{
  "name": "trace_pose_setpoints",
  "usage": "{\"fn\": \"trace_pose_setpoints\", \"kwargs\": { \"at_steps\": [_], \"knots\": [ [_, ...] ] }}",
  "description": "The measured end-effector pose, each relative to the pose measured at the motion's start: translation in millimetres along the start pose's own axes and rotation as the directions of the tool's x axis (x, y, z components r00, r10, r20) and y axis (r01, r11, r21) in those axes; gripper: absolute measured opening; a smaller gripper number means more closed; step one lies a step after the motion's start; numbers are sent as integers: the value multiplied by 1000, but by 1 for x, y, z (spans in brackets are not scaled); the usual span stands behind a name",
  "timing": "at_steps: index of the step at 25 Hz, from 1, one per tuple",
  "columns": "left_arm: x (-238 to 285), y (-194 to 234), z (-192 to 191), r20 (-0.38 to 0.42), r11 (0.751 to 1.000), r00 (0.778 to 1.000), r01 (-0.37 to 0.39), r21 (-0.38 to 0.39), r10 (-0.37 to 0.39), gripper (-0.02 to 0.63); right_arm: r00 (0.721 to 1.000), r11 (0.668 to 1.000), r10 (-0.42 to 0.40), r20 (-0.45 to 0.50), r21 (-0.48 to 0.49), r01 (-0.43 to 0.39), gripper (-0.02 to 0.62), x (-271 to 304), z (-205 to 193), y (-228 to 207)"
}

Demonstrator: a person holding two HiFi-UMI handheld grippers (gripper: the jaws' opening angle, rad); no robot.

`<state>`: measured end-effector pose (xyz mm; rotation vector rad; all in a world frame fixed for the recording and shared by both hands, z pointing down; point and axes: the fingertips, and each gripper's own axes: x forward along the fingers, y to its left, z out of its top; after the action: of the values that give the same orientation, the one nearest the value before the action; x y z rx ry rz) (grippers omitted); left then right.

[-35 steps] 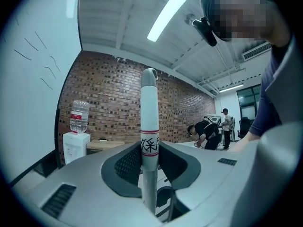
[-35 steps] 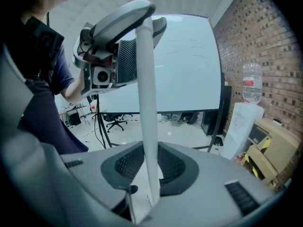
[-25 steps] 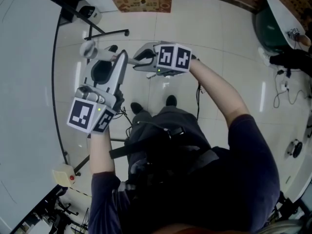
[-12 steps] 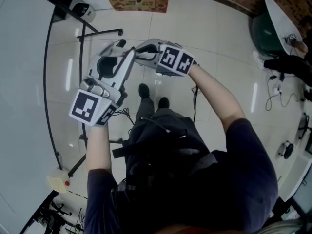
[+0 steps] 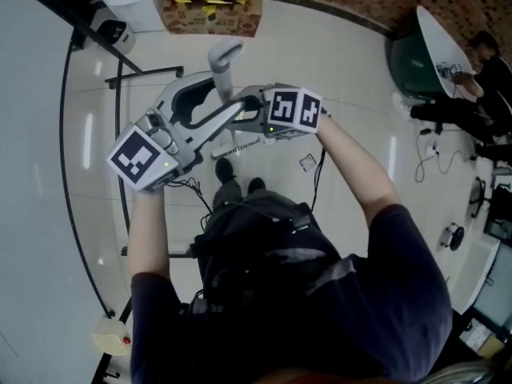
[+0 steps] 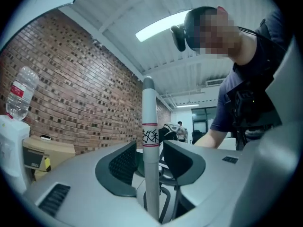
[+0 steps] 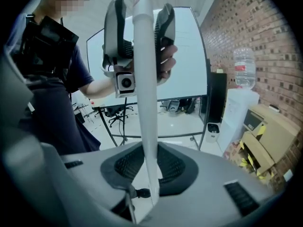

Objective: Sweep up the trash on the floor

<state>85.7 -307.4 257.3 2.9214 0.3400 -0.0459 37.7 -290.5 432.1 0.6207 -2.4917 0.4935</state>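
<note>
Right gripper [image 7: 147, 167] clamped low on broom handle [image 7: 144, 79], carrying it. Left gripper [image 6: 150, 160] higher up, jaws just opened, handle loose between, probably regripping. Paper scrap [image 5: 308, 162] unswept on floor [image 5: 352, 70] beside shoes [image 5: 256, 185].

Your grey two-jaw L gripper [image 6: 151, 163] points about level. Its jaws have just been opening and now stand apart, w/ a pale grey pole [image 6: 150, 126] between them and a gap on one side. Bare L forearm [image 5: 148, 230] runs straight fwd to its black-and-white marker cube [image 5: 142, 158]. Your grey two-jaw R gripper [image 7: 147, 167] tilts downward, pads pressed on the same pole, lower than the L one. R forearm [image 5: 352, 170] reaches in from the right, elbow bent. The two grippers sit close together in front of you.
</note>
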Motion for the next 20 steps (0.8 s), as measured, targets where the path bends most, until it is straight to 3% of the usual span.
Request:
{"fn": "trace_pose_setpoints", "kwargs": {
  "at_steps": [4, 5, 6, 9, 12, 15, 18, 20],
  "knots": [
    [-1, -5, -30, -90, 990, 988, 129, 65, -123, 178, 1000, 1000, -2, -19, 21, 2, 104, 23, -5, 3],
    [-3, -8, -37, -99, 985, 984, 157, 73, -150, 151, 1000, 1000, -9, -19, 25, 10, 104, 29, -6, 4],
    [-3, -10, -42, -102, 982, 980, 176, 69, -168, 70, 1000, 999, -21, -13, 34, 21, 104, 33, -7, 4],
    [2, 0, -48, -100, 986, 983, 157, 50, -152, 64, 995, 993, -86, 44, 86, 82, 104, 35, -8, -10],
    [13, 17, -52, -141, 996, 988, 74, 40, -68, 63, 975, 973, -185, 120, 159, 165, 104, 27, -11, -29],
    [19, 47, -55, -182, 995, 978, -99, 19, 101, 63, 921, 917, -354, 161, 252, 309, 114, 18, -16, -52],
    [17, 82, -65, -192, 950, 934, -312, -18, 303, 63, 848, 827, -516, 122, 329, 457, 197, 21, -32, -64],
    [12, 95, -75, -201, 914, 900, -403, -49, 386, 63, 814, 784, -579, 50, 310, 538, 252, 35, -50, -65]
  ]
}}
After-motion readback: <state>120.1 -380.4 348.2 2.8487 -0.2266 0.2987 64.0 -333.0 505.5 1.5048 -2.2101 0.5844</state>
